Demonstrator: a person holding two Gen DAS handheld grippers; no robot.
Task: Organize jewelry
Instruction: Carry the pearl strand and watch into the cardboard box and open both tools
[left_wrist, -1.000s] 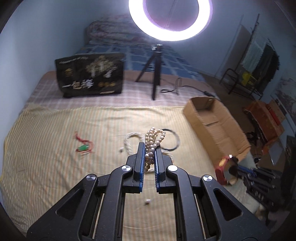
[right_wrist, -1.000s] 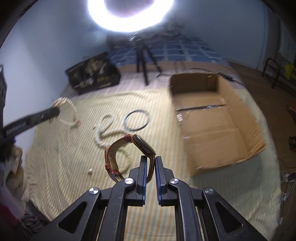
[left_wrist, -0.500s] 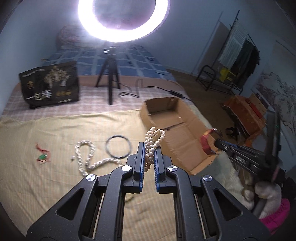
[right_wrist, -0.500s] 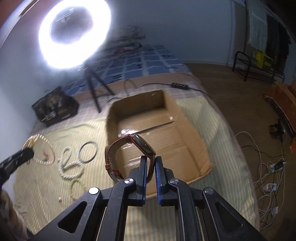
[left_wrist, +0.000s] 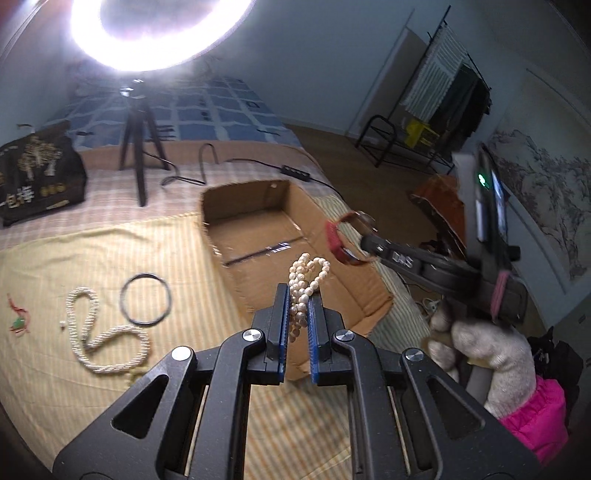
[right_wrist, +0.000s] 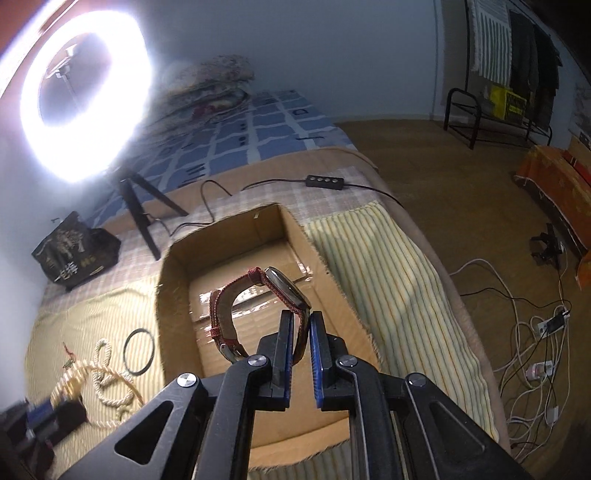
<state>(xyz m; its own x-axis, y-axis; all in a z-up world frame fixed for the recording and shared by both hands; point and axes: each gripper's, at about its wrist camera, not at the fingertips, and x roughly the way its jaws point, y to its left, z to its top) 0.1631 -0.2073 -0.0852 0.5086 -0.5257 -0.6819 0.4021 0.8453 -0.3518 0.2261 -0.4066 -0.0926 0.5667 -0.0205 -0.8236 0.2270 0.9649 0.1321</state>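
On the yellow striped blanket (left_wrist: 110, 398), going from left to right, lie a small red-and-green charm (left_wrist: 18, 319), a coiled cream rope necklace (left_wrist: 94, 332) and a thin black ring bangle (left_wrist: 146, 299), all left of the open brown cardboard box (left_wrist: 258, 206). The box's floor shows only a strip of glossy tape; nothing seems to lie inside it, though glare hides part of the bottom.

The left gripper (left_wrist: 298, 314) is clamped on a looped strand of pale pearl beads (left_wrist: 306, 277), held above the box's near end. To its right, the right gripper (right_wrist: 302, 332) pinches the strap of a red-banded wristwatch (right_wrist: 258, 299), which hangs over the box's interior; a pale knit glove with a pink sleeve (left_wrist: 495, 350) grips that tool.

A second ago both pieces were held above the blanket, left of the box; now both are over it. The items on the blanket have not shifted.
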